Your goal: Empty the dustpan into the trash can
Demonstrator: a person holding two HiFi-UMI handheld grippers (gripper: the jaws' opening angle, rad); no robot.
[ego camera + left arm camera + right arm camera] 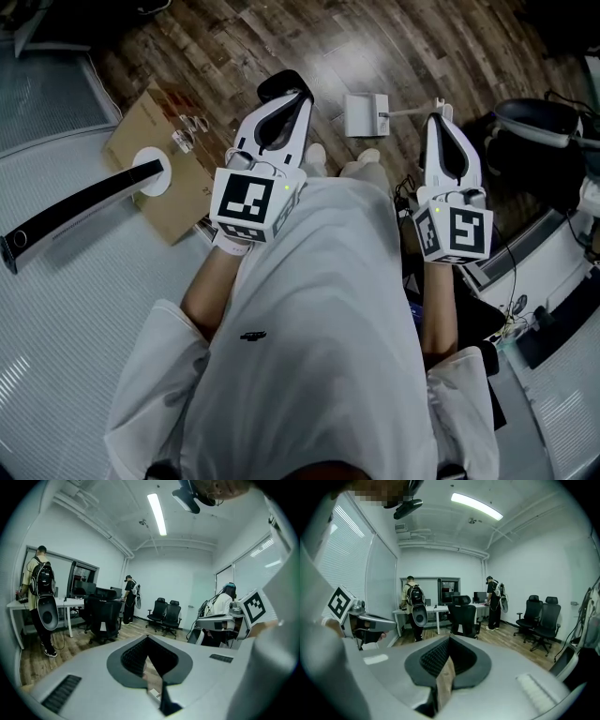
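Directly below the head camera, a person in a white shirt (pixel 319 319) holds out a two-jaw tool in each hand, both aimed forward and slightly down. The left tool (pixel 284 86) is closed, its jaws meeting at the tips with nothing between them. The right tool (pixel 438 112) is likewise closed and empty in its own view, with only a strip of floor showing below the tips. Just beyond the shirt hem, the toes of two white shoes (pixel 316 153) stand on the dark wood floor (pixel 422 47). Ahead of them the white dustpan (pixel 364 114) lies on the floor between the two tools, nearer the right one. Its thin handle (pixel 408 112) runs to the right tool's tip in the head view, though whether they touch cannot be told. To the left, a cardboard box (pixel 141 141) sits on the floor with a white disc (pixel 150 173) at its near edge, and a long black bar (pixel 75 214) reaches from the disc across a pale mat (pixel 56 309). Farther off, the gripper views show an office with black chairs (pixel 541 616) and people wearing backpacks (pixel 412 597) standing at a white surface (pixel 436 608).
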